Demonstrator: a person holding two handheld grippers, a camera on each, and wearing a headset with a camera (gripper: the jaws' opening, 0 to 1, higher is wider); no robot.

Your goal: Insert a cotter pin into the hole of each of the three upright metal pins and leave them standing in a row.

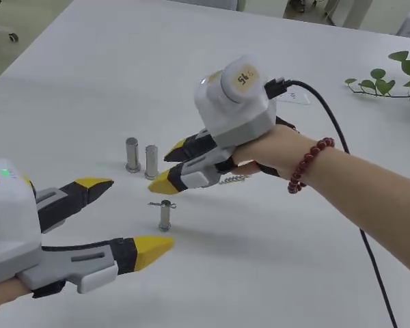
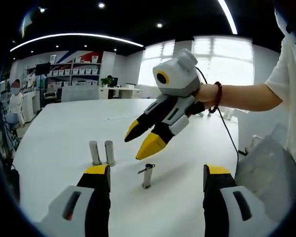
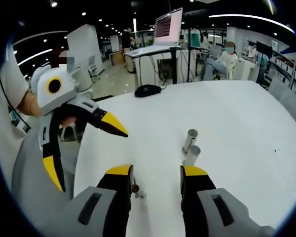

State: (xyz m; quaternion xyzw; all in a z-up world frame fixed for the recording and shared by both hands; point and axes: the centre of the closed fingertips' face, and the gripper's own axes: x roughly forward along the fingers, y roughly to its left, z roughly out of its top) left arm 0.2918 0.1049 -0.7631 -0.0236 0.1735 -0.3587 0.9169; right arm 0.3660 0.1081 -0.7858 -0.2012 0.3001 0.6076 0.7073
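The left gripper (image 1: 123, 215) has its jaws spread wide with nothing between them, and the right gripper (image 1: 169, 164) holds its jaws apart and empty too, tips pointing toward the pins. Between the 2 grippers, 1 metal pin (image 1: 165, 216) stands upright on the white table (image 1: 89, 82) with a cotter pin (image 1: 160, 203) through its top. 2 plain pins (image 1: 132, 154) stand side by side beyond it, near the right gripper's tips.

Bright, even ceiling light; fisheye edges warp.
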